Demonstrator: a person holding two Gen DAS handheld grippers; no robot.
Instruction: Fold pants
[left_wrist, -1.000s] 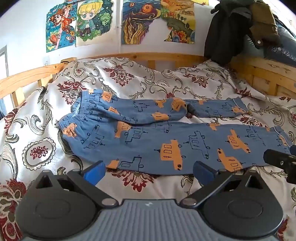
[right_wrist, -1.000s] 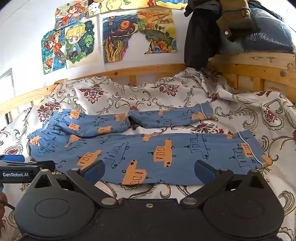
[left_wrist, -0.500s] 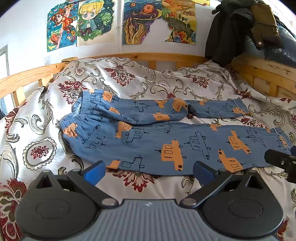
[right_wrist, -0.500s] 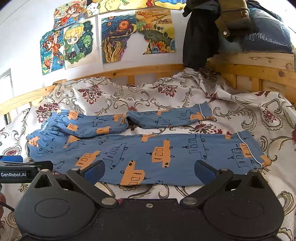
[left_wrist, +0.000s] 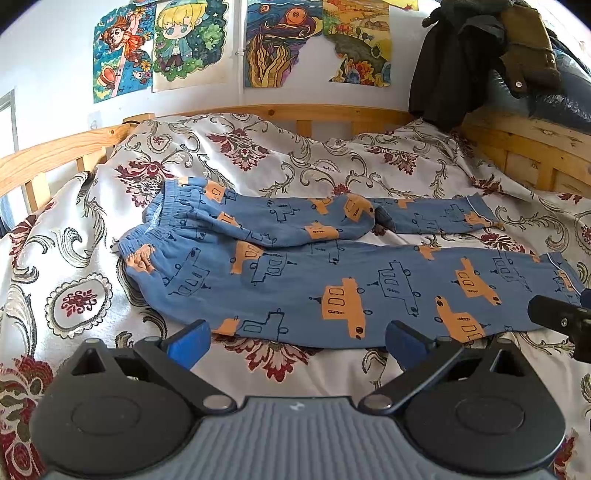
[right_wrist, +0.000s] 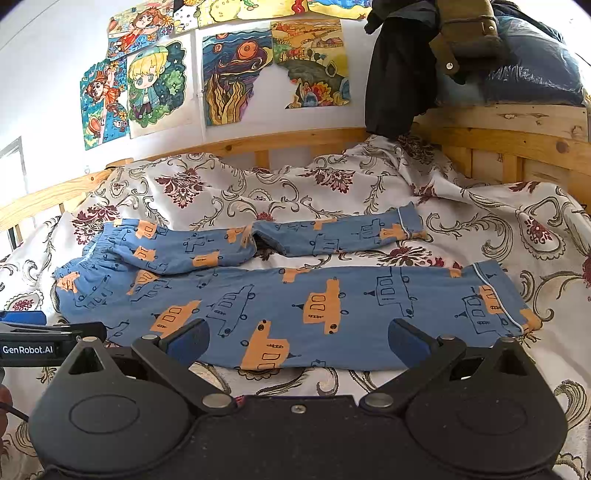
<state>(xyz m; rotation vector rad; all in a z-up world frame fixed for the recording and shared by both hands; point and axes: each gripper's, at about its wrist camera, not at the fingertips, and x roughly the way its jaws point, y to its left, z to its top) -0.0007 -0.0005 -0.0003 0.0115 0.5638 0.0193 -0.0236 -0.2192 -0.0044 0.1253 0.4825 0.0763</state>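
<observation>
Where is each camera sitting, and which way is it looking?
Left wrist: sits on the left gripper, low over the bed, facing the pants and the wall drawings; its open jaws show.
Right wrist: sits on the right gripper, facing the same way, nearer the pants' cuffs; open jaws show.
Shared: pants, flowered blanket, and each sees the other gripper at its edge.

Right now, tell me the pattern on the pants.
Blue pants printed with orange and outlined cars; clearest in the right wrist view.

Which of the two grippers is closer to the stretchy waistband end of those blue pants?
Left. The left gripper hovers open at the pants' near edge, toward the waistband. The right gripper, also open, sits further along toward the cuff.
</observation>
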